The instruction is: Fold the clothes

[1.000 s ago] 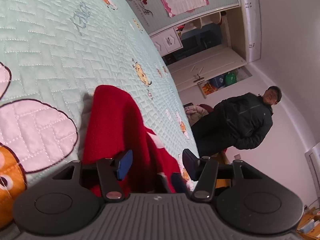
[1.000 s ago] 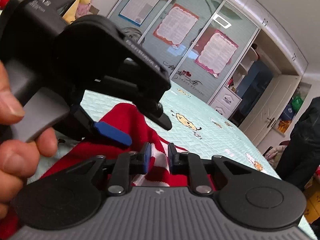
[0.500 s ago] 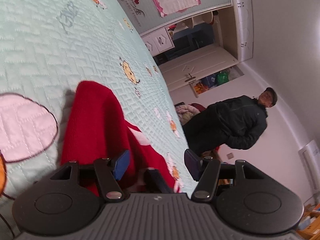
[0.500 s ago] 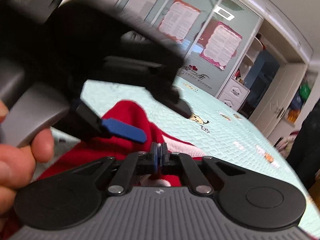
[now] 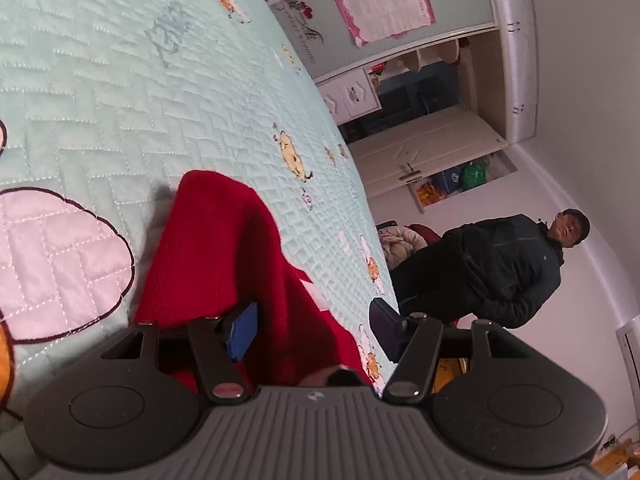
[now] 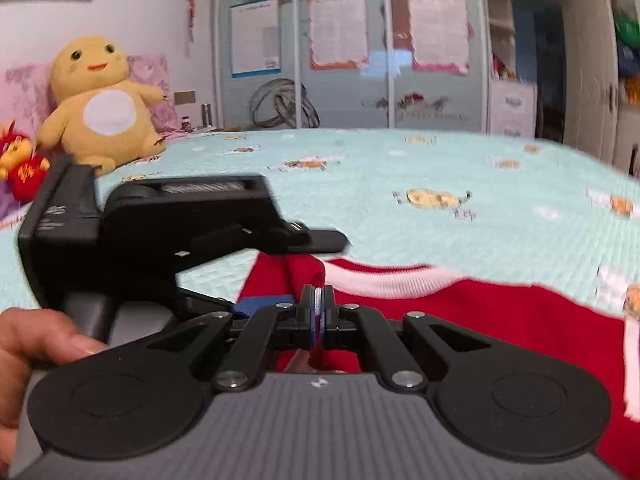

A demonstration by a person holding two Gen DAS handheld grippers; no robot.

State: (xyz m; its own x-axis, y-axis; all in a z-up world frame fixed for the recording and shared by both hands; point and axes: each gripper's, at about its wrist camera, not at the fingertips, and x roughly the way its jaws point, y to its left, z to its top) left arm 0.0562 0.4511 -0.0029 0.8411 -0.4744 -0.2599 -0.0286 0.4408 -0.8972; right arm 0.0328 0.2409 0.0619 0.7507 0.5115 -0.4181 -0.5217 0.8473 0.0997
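Right gripper (image 6: 318, 312) has its two blue pads pressed together on a thin pinch of the red sweater (image 6: 500, 320), right at the edge near the white-trimmed neckline. It points level across the bed (image 6: 440, 160), low over the cloth. Left gripper (image 5: 312, 326) stands wide apart, its blue pads on either side of a raised ridge of the same red sweater (image 5: 224, 240), with cloth between them but not squeezed. Its view is rolled hard to one side, so the bed runs up the left and the room lies tilted on the right.

From the right wrist view, the left gripper (image 6: 256, 240) shows as a black body held just to the left and slightly ahead, its fingers reaching over the sweater's left end; a hand (image 6: 36, 344) wraps its handle, fingers curled at the lower left edge. The sweater lies bunched on the pale green quilted bed cover, its far part lifted into a hump. A yellow plush toy (image 6: 100, 104) sits at the head of the bed. A person in dark clothes (image 5: 508, 268) stands beyond the bed's edge.
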